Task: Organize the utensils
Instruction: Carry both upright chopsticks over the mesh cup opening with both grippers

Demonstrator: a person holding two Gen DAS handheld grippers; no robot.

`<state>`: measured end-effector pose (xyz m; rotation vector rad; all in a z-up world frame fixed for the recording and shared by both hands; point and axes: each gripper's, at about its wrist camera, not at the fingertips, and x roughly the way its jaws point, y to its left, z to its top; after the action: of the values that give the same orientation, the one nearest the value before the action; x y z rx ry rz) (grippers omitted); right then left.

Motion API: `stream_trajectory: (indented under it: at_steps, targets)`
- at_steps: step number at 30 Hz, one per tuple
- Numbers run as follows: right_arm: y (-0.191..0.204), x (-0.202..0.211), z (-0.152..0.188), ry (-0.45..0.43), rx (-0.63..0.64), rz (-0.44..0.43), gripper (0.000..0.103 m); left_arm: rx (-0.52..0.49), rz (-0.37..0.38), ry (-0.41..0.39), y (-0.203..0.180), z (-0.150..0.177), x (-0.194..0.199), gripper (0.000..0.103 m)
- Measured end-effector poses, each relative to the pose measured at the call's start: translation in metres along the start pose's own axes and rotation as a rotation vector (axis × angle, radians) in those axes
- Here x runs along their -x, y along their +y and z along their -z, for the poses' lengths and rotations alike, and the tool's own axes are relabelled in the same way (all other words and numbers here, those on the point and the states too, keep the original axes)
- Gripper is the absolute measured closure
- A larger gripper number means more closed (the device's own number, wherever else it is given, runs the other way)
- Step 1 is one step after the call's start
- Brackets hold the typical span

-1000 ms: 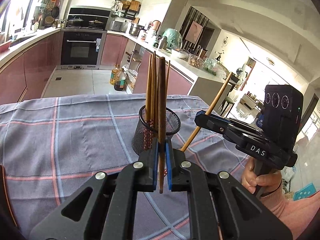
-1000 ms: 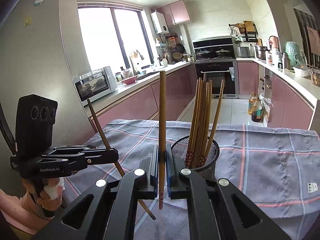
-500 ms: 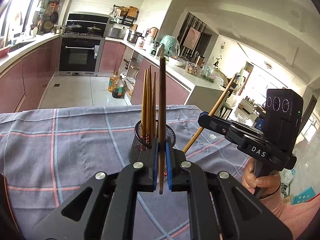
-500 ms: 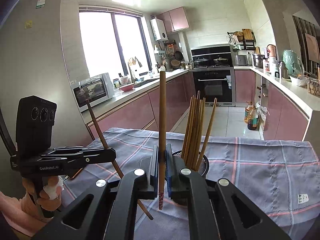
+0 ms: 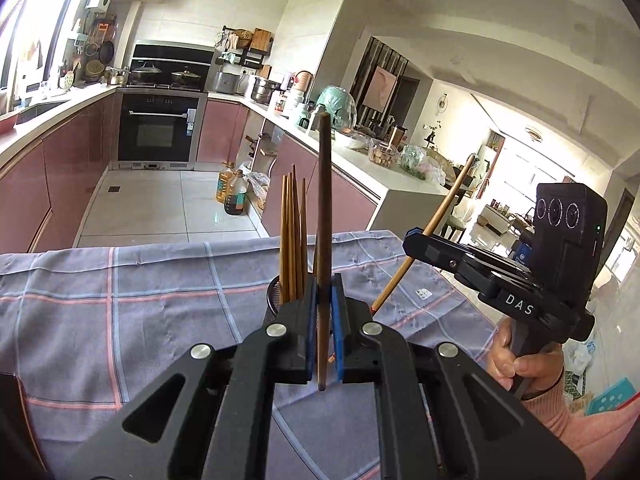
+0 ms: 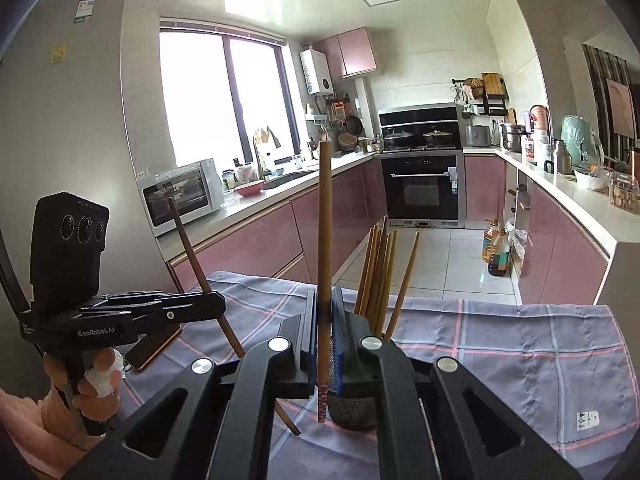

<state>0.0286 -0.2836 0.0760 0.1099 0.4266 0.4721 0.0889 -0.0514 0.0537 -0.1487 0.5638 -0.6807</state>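
Observation:
My left gripper [image 5: 323, 332] is shut on a dark brown chopstick [image 5: 324, 216], held upright. My right gripper [image 6: 326, 336] is shut on a lighter chopstick [image 6: 325, 240] with a patterned lower end, also upright. A black mesh holder [image 6: 352, 412] with several wooden chopsticks [image 6: 378, 272] stands on the table right behind both grippers; in the left wrist view the holder [image 5: 276, 296] is mostly hidden by my fingers. Each gripper shows in the other's view: the right one [image 5: 416, 242] to the right, the left one [image 6: 216, 306] to the left, each with its chopstick slanting.
A grey checked cloth [image 5: 120, 300] covers the table. A phone [image 6: 156, 346] lies on it at the left, under the left gripper. The table's far edge faces the kitchen floor, with oil bottles [image 6: 496, 254], pink cabinets and an oven beyond.
Both grippers have risen with their chopsticks. The holder sits lower in both views and is now partly hidden behind the fingers.

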Motion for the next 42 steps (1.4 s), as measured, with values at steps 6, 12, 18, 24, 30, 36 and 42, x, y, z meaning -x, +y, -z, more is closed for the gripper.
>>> stream_trajectory:
  at_steps: [6,12,18,24,30,36,42]
  targets:
    - [0.001,0.0,-0.009,-0.011,0.011,0.005,0.097,-0.011,0.002,-0.028,-0.001,-0.009,0.003,0.096]
    - [0.002,-0.001,-0.018,-0.029,0.027,0.011,0.097,-0.021,0.009,-0.056,-0.005,-0.02,0.006,0.096]
    - [0.003,-0.004,-0.027,-0.041,0.042,0.016,0.097,-0.029,0.01,-0.081,-0.008,-0.03,0.005,0.096]
    - [0.002,-0.006,-0.03,-0.047,0.047,0.019,0.097,-0.033,0.002,-0.1,-0.009,-0.04,0.005,0.096]
    - [0.0,-0.009,-0.027,-0.042,0.04,0.022,0.097,-0.031,-0.007,-0.111,-0.009,-0.045,0.004,0.096]
    - [0.0,-0.014,-0.027,-0.03,0.032,0.026,0.097,-0.042,-0.026,-0.124,-0.012,-0.047,0.002,0.096]
    - [-0.004,-0.021,-0.028,-0.014,0.025,0.031,0.097,-0.059,-0.057,-0.088,-0.015,-0.041,-0.012,0.096]
